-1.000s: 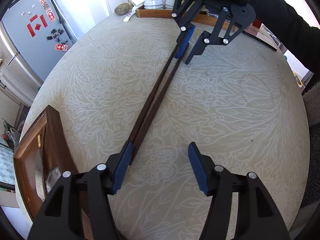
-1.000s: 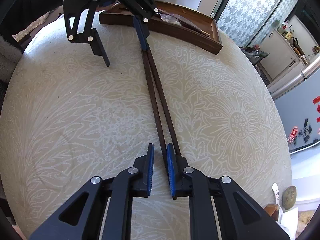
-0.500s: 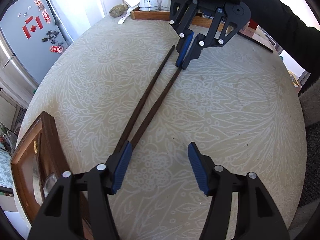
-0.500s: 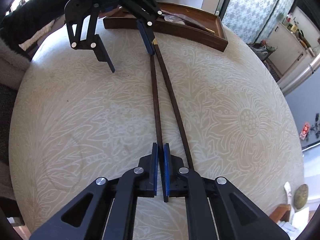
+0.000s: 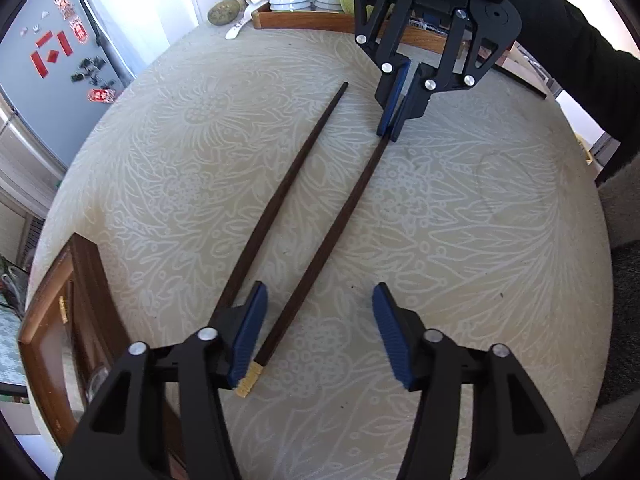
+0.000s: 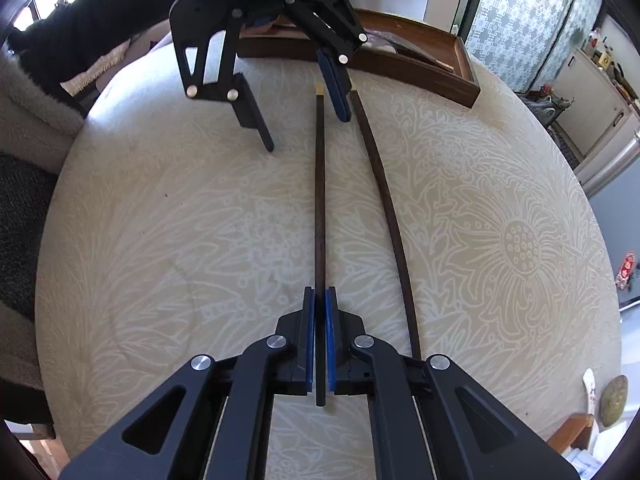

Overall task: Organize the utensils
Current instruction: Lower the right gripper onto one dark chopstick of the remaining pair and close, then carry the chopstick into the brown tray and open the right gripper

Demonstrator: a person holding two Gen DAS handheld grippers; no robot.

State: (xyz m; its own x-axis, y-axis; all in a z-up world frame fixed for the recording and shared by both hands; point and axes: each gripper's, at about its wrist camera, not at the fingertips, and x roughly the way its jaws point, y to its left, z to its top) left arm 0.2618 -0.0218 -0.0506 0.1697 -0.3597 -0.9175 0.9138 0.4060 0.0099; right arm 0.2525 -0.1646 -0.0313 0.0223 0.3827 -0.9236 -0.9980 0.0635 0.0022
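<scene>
A round table [image 5: 460, 240] with a pale floral cloth fills both views, a dark wooden tray [image 6: 420, 68] sitting at its edge. Two long dark chopsticks lie on the cloth, splayed apart. The right gripper [image 6: 319, 344] is clamped on the thin end of one chopstick [image 6: 319, 200]. The left gripper [image 5: 316, 332] is closing, its pads clear of that stick's pale-tipped end between them. The other chopstick [image 5: 288, 188] lies just outside its left finger.
</scene>
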